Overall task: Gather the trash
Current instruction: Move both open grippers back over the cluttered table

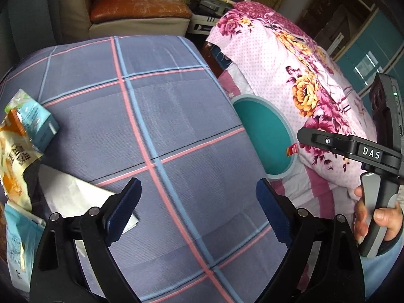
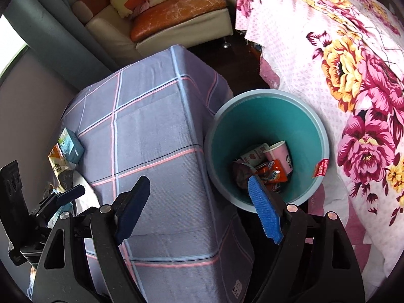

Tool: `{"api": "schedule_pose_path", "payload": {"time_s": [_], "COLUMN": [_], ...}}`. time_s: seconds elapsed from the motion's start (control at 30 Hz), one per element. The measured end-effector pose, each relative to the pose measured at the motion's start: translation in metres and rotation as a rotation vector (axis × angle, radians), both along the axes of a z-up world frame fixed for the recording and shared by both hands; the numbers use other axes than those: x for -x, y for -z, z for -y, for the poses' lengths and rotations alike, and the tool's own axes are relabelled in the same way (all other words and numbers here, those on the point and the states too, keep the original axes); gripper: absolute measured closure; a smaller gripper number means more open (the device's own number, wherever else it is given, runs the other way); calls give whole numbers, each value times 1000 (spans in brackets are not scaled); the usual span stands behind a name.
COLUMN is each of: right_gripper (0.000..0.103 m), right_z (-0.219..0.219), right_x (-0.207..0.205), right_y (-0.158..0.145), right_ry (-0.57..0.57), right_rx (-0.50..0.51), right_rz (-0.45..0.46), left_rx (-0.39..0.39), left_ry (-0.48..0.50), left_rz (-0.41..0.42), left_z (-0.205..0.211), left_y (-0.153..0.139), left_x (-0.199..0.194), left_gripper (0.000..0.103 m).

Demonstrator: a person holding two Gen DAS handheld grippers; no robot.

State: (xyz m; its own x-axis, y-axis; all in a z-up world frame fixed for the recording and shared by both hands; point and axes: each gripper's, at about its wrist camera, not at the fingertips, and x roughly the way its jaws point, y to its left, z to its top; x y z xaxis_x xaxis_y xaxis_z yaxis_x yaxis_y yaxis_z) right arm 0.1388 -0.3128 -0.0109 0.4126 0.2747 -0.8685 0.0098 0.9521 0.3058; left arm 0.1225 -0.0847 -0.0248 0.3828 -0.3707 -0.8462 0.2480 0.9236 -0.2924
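A teal trash bin (image 2: pixel 265 116) stands on the floor between the checked table (image 2: pixel 151 131) and the floral bed; it holds a pink cup (image 2: pixel 279 155), an orange wrapper (image 2: pixel 274 174) and other trash. My right gripper (image 2: pixel 199 209) is open and empty, above the table edge and bin rim. My left gripper (image 1: pixel 197 212) is open and empty over the table (image 1: pixel 164 101). At the table's left edge lie a light-blue carton (image 1: pixel 38 121), an orange-and-white snack bag (image 1: pixel 12 156), white paper (image 1: pixel 75 194) and a pale-blue packet (image 1: pixel 17 242). The bin (image 1: pixel 265 136) shows partly in the left wrist view.
A floral pink bedcover (image 2: pixel 341 88) fills the right side. A cream sofa with an orange cushion (image 2: pixel 176 7) stands beyond the table. The right gripper's handle and the hand holding it (image 1: pixel 378 202) are at the right of the left wrist view.
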Motion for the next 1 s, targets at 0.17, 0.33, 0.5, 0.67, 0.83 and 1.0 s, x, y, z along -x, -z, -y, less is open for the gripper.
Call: {"api": "schedule_pose_path", "payload": {"time_s": [0.17,0.33,0.5,0.67,0.83,1.0], "right_gripper": [27,27,27,27,27,27], "right_z": [-40,-83,-136,-193,-254,-307], "right_x": [7,13,20,29,38,46], "right_y": [-11,-15,-8,1,14,23], "right_ry": [-60,-127,-214,-321,-423,-510], "right_rx": [25,40,44,69,53,46], "right_rz": [4,-8,-50,-83,-141,-172], "left_rx": [1,-10,-39,-56,-32,2], "left_ry": [-47,-102,-168,-266,-374,-466], "left_rz": [19,39,56,43,19,-9], "left_z": [-38,-82,-133,-194,-252,-292], "left_y": [-8,-16,-20,-14,-4,8], "left_x": [19,43,65,89,110,122], "left_gripper": [10,10,9,9,9,10]}}
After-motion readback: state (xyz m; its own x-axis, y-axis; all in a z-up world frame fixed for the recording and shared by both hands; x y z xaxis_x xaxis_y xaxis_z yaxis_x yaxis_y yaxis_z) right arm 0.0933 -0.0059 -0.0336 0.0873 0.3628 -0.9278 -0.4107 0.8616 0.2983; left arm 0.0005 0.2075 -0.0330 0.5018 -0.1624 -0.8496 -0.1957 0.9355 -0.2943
